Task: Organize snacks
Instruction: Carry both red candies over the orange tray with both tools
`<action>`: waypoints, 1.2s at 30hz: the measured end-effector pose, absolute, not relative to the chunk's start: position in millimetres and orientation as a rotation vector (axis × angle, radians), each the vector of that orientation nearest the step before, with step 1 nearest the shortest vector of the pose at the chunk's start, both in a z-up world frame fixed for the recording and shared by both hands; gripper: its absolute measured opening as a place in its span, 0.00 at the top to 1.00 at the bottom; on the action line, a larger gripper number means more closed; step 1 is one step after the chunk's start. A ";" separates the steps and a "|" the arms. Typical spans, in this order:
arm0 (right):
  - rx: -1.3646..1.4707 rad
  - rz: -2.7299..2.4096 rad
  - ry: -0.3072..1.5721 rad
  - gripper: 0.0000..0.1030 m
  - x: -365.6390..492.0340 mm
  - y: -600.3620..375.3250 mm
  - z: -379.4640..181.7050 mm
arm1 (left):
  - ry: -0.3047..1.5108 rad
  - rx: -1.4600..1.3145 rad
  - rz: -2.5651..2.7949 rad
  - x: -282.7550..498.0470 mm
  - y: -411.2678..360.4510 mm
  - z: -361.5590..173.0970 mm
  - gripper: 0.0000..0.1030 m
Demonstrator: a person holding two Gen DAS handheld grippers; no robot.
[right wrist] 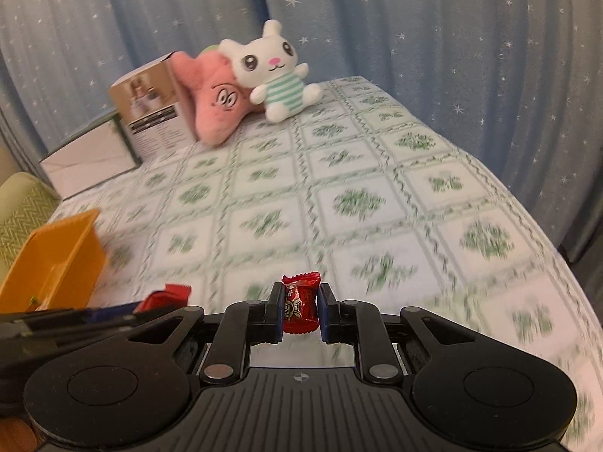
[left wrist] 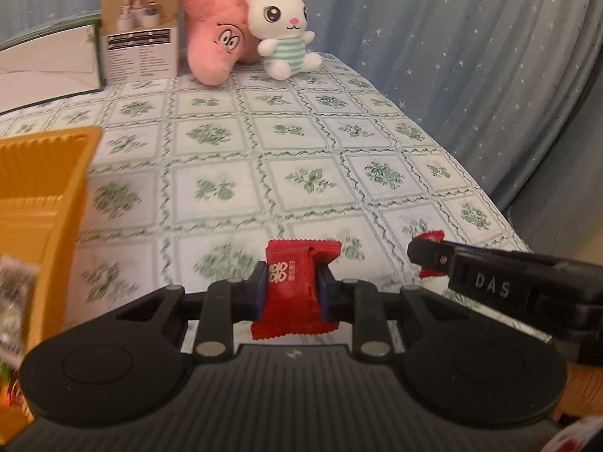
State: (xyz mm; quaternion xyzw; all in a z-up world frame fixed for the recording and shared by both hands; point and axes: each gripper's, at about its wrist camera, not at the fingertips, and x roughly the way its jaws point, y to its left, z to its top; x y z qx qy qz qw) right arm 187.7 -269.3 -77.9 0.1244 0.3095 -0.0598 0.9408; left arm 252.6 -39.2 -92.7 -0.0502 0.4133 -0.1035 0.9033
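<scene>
My left gripper (left wrist: 291, 288) is shut on a red snack packet with white characters (left wrist: 297, 286), held above the table. My right gripper (right wrist: 300, 307) is shut on a small red wrapped candy (right wrist: 300, 307), also held above the table. In the left wrist view the right gripper (left wrist: 427, 254) comes in from the right with its candy (left wrist: 432, 236) showing at the fingertips. In the right wrist view the left gripper's packet (right wrist: 166, 297) shows at the lower left. An orange bin (left wrist: 41, 203) stands at the left and holds wrapped snacks (left wrist: 13, 301); it also shows in the right wrist view (right wrist: 56, 263).
The table has a green-and-white floral cloth (left wrist: 301, 143). At the back stand a cardboard box (left wrist: 141, 30), a pink plush (left wrist: 216, 34), a white bunny plush (left wrist: 280, 26) and a mirror (left wrist: 45, 60). Blue starred curtains (left wrist: 452, 37) hang behind. The table's right edge (left wrist: 501, 207) drops off.
</scene>
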 end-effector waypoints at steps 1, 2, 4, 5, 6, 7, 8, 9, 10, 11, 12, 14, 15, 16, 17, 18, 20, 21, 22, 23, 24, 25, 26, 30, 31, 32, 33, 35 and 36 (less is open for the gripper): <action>0.262 -0.121 0.632 0.83 179.6 -265.0 -77.3 | 0.853 -0.104 -0.209 244.1 -36.7 -89.3 0.77; 0.267 -0.121 0.633 0.83 170.7 -260.4 -76.3 | 0.852 -0.102 -0.205 235.8 -34.5 -85.6 0.77; 0.263 -0.121 0.637 0.83 154.3 -251.4 -73.2 | 0.845 -0.101 -0.199 217.9 -29.4 -77.3 0.77; 0.260 -0.119 0.638 0.83 146.0 -247.3 -70.7 | 0.840 -0.100 -0.197 209.3 -27.3 -72.6 0.77; 0.256 -0.117 0.639 0.83 138.2 -242.9 -68.2 | 0.834 -0.094 -0.192 200.8 -25.1 -67.9 0.77; 0.250 -0.115 0.641 0.83 130.6 -238.1 -65.2 | 0.831 -0.095 -0.186 193.3 -23.0 -63.7 0.77; 0.242 -0.113 0.641 0.83 123.5 -233.3 -62.0 | 0.830 -0.102 -0.182 185.6 -20.2 -59.5 0.77; 0.233 -0.109 0.641 0.83 116.8 -228.5 -58.6 | 0.828 -0.113 -0.178 178.6 -16.6 -55.5 0.77; 0.224 -0.103 0.638 0.83 110.4 -223.5 -55.2 | 0.826 -0.121 -0.172 172.1 -13.6 -51.5 0.77; 0.213 -0.097 0.636 0.83 103.7 -218.1 -51.9 | 0.824 -0.122 -0.167 165.7 -11.3 -47.6 0.77; 0.202 -0.094 0.634 0.83 97.8 -212.6 -48.8 | 0.820 -0.120 -0.164 158.6 -9.2 -43.7 0.77; 0.185 -0.084 0.629 0.83 87.0 -202.0 -43.4 | 0.818 -0.120 -0.160 146.1 -5.3 -35.7 0.77; 0.180 -0.079 0.628 0.83 82.4 -197.0 -41.4 | 0.816 -0.120 -0.159 140.6 -4.1 -32.1 0.77; 0.175 -0.072 0.628 0.83 78.0 -192.1 -39.4 | 0.813 -0.115 -0.158 133.8 -1.7 -28.6 0.77; 0.172 -0.066 0.627 0.83 73.9 -187.5 -37.4 | 0.809 -0.107 -0.156 127.5 -0.1 -25.2 0.77; 0.169 -0.062 0.626 0.83 70.1 -182.9 -35.6 | 0.805 -0.100 -0.153 121.8 1.3 -22.0 0.77; 0.155 -0.047 0.624 0.83 63.4 -173.0 -31.4 | 0.799 -0.094 -0.151 111.0 4.6 -16.1 0.77; 0.149 -0.039 0.621 0.83 60.1 -168.5 -29.3 | 0.797 -0.092 -0.147 106.6 6.5 -13.5 0.77; 0.142 -0.032 0.617 0.83 57.5 -164.1 -27.0 | 0.793 -0.090 -0.144 101.9 8.6 -10.9 0.77; 0.137 -0.027 0.614 0.83 55.3 -159.9 -24.7 | 0.790 -0.090 -0.138 97.9 11.3 -8.6 0.77; 0.133 -0.018 0.612 0.83 53.0 -155.8 -22.4 | 0.787 -0.090 -0.133 94.1 13.8 -6.3 0.77; 0.129 -0.012 0.609 0.83 51.2 -152.1 -20.5 | 0.783 -0.091 -0.129 92.0 17.0 -4.2 0.77; 0.123 -0.006 0.606 0.83 49.7 -148.0 -18.5 | 0.779 -0.091 -0.123 88.0 20.2 -1.9 0.77; 0.104 0.023 0.597 0.83 46.1 -132.9 -12.0 | 0.765 -0.091 -0.097 75.7 32.6 5.0 0.77; 0.099 0.031 0.595 0.83 45.7 -129.5 -10.7 | 0.762 -0.091 -0.092 73.3 35.6 6.5 0.77; 0.095 0.038 0.595 0.83 45.8 -125.8 -9.8 | 0.759 -0.091 -0.086 71.4 38.7 7.9 0.77; 0.092 0.046 0.595 0.83 46.0 -122.1 -9.1 | 0.757 -0.091 -0.081 69.3 41.7 8.9 0.77; 0.084 0.059 0.593 0.83 46.8 -115.2 -7.9 | 0.754 -0.090 -0.072 65.8 46.7 10.8 0.77; 0.081 0.067 0.594 0.83 47.5 -111.8 -7.3 | 0.753 -0.091 -0.068 64.4 50.2 11.5 0.77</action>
